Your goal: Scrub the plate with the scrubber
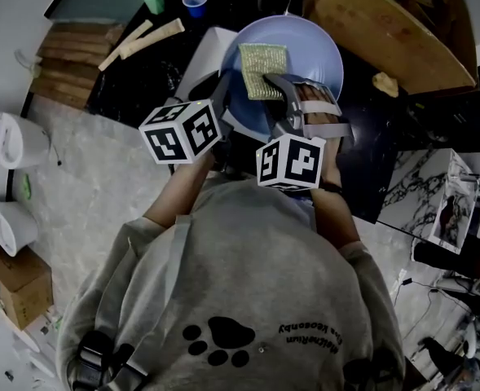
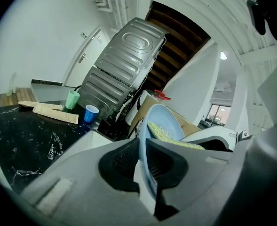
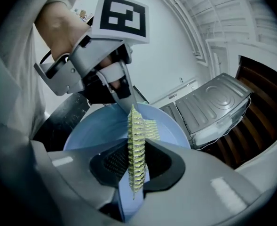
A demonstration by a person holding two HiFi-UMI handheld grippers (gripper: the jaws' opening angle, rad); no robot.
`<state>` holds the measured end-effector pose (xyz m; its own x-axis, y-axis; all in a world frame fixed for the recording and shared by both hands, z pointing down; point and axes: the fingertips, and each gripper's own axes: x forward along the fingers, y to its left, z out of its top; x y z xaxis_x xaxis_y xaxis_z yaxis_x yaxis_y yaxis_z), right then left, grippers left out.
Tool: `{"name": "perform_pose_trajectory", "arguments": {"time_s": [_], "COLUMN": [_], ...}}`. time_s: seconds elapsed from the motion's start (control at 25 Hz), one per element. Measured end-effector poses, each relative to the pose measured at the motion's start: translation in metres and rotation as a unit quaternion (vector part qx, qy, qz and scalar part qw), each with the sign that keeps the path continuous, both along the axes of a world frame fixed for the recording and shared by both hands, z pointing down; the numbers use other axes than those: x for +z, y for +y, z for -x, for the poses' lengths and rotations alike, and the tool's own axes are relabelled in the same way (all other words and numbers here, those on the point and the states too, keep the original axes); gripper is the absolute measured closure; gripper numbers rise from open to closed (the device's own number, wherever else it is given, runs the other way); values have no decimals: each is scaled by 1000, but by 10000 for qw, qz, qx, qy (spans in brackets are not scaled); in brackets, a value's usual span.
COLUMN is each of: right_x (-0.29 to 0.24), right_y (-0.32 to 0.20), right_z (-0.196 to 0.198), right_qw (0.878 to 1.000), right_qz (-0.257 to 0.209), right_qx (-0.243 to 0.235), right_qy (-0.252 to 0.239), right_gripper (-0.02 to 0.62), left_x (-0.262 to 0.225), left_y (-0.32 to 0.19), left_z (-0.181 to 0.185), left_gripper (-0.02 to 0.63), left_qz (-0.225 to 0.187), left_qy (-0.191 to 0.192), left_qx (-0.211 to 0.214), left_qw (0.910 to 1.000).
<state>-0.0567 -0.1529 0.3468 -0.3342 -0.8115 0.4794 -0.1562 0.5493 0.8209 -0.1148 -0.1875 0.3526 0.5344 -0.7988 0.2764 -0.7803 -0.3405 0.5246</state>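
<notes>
Black marble desk (image 2: 25, 140) underneath; left gripper view shows the left gripper (image 2: 145, 158) fingers pinching the tilted blue plate (image 2: 165, 120) by its rim. Right gripper view shows the right gripper (image 3: 136, 161) fingers clamped on the scrubber (image 3: 137, 140) against the plate, and misses the blue cup (image 2: 91, 113) farther back.

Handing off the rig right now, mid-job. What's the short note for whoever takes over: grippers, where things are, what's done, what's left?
Left gripper: shut on the rim of the plate, holding it tilted over the counter.
Right gripper: shut on the scrubber, which stands edge-on between the jaws with its far end against the plate's face.
Done: both things are picked up and the scrubber is on the plate.
Left: scrub across the face. How much is already scrubbed doesn't show. After that, probably set both down.
</notes>
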Motion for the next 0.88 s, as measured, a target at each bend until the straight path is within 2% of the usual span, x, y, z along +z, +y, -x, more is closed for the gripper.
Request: {"name": "perform_pose_trajectory", "arguments": {"time_s": [0.24, 0.44, 0.64, 0.88], "right_x": [19, 33, 43, 47], "right_y": [18, 35, 54, 75], "right_z": [14, 19, 23, 26], "right_qw": [9969, 9866, 9638, 9351], "right_qz": [742, 1546, 2476, 3290], "right_qx": [-205, -326, -411, -549], "right_qy": [-132, -420, -902, -1200], "right_gripper": [523, 523, 523, 523], "left_x": [-4, -2, 1, 1], "left_y": [-4, -8, -11, -16], "left_z": [7, 11, 13, 18], "left_gripper": [580, 580, 577, 577], "left_qz": [-123, -180, -205, -250], "left_qy": [37, -7, -44, -49], "left_qx": [-138, -195, -214, -299], "left_qw": [9998, 9996, 9996, 9992]}}
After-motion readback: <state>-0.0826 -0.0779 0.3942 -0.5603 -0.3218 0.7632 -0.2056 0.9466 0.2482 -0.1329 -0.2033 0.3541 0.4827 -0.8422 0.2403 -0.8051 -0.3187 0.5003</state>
